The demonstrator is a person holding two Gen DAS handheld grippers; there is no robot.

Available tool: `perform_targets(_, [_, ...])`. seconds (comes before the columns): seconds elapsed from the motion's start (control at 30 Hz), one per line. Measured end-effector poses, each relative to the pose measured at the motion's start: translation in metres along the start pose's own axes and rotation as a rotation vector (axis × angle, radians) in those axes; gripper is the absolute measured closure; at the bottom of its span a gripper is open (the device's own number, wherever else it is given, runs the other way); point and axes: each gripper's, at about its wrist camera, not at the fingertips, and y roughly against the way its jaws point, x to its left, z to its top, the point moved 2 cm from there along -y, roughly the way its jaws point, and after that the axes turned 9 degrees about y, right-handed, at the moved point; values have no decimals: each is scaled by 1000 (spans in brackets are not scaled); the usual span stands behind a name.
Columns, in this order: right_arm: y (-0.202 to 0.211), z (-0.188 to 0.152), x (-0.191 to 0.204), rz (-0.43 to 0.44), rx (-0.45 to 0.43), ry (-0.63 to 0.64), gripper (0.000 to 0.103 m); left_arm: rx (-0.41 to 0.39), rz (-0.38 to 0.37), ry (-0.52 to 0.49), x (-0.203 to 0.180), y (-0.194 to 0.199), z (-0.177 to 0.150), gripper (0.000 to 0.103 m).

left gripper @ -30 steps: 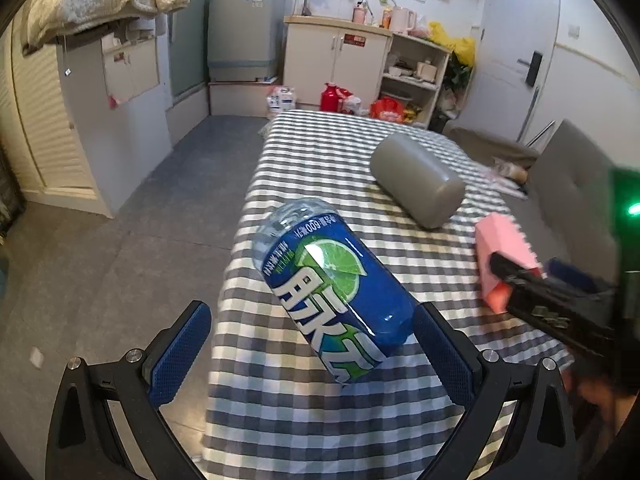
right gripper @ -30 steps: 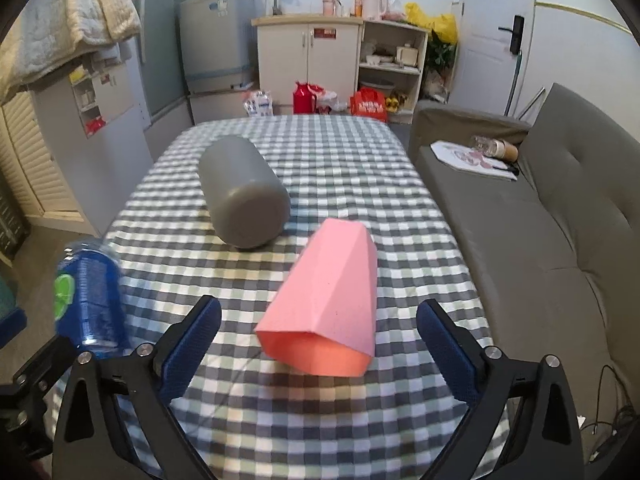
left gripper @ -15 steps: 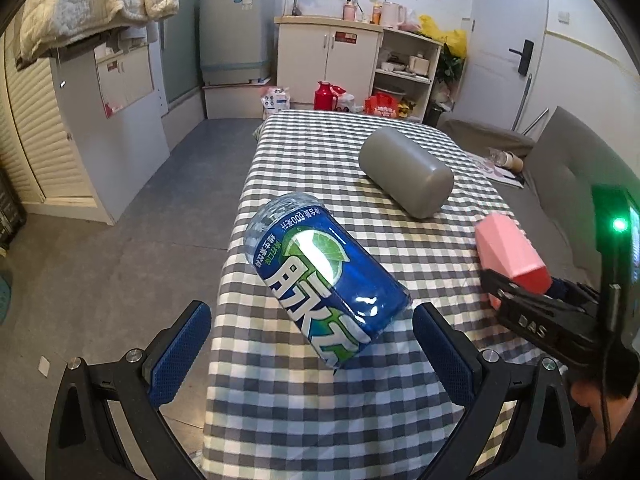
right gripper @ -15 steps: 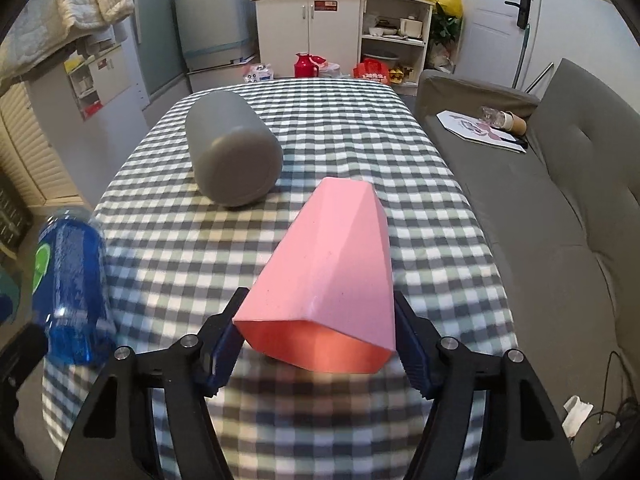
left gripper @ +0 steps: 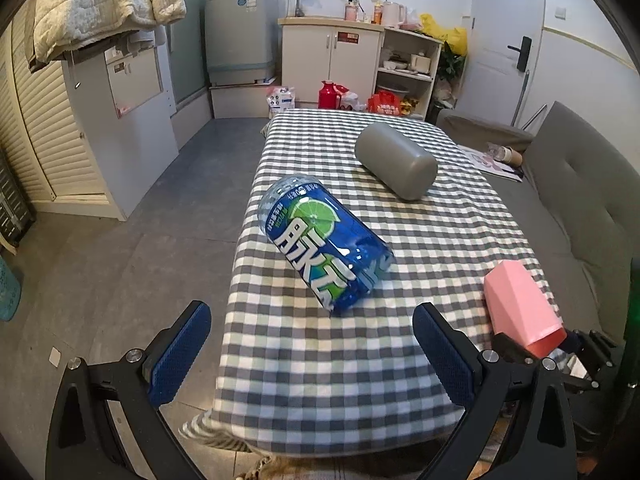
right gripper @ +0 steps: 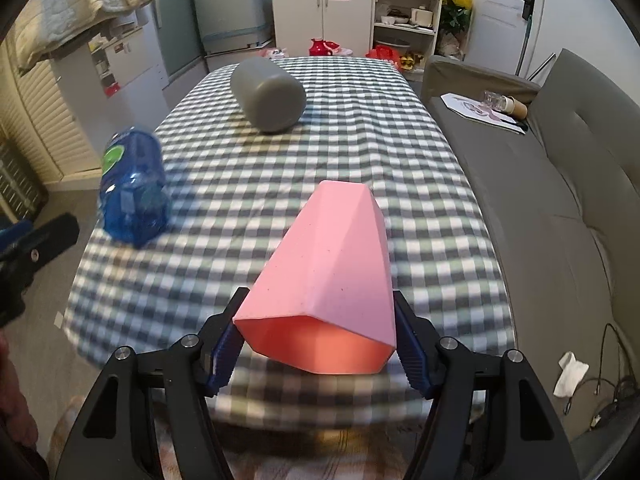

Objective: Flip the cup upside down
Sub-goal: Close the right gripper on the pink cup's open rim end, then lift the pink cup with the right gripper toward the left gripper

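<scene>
A pink faceted cup (right gripper: 328,276) lies on its side with its open mouth facing the camera. My right gripper (right gripper: 316,342) is shut on it near the rim and holds it lifted above the checkered table (right gripper: 320,152). The cup also shows in the left wrist view (left gripper: 520,306) at the right. My left gripper (left gripper: 312,352) is open and empty, at the near table edge, just short of a blue cut bottle (left gripper: 324,244) lying on its side.
A grey cylinder cup (right gripper: 268,94) lies on its side at the far middle of the table; it also shows in the left wrist view (left gripper: 396,166). The blue bottle (right gripper: 134,188) lies near the table's left edge. A grey sofa (right gripper: 560,208) runs along the right.
My right gripper closed on the pink cup and raised it off the table, pulling back. My left gripper drew back from the blue bottle and stayed open.
</scene>
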Motion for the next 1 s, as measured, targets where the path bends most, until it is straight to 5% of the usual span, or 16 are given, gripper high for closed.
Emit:
perform_targets(0.3, [0,-4,2,11,24,2,36,18,1,7,-2,7,-6,0])
perform_targets(0.4, [5,-2,1,17,18,5,21,30,13,7,-5,7,-4,0])
perform_targets(0.6, [37,1,-11,12,-42,4,20,52,17,22,-18,10,1,0])
perform_targets(1.0, [76,-1,-89,-133,-113,-38,20,98,-76,-89,-110,7,-4,0])
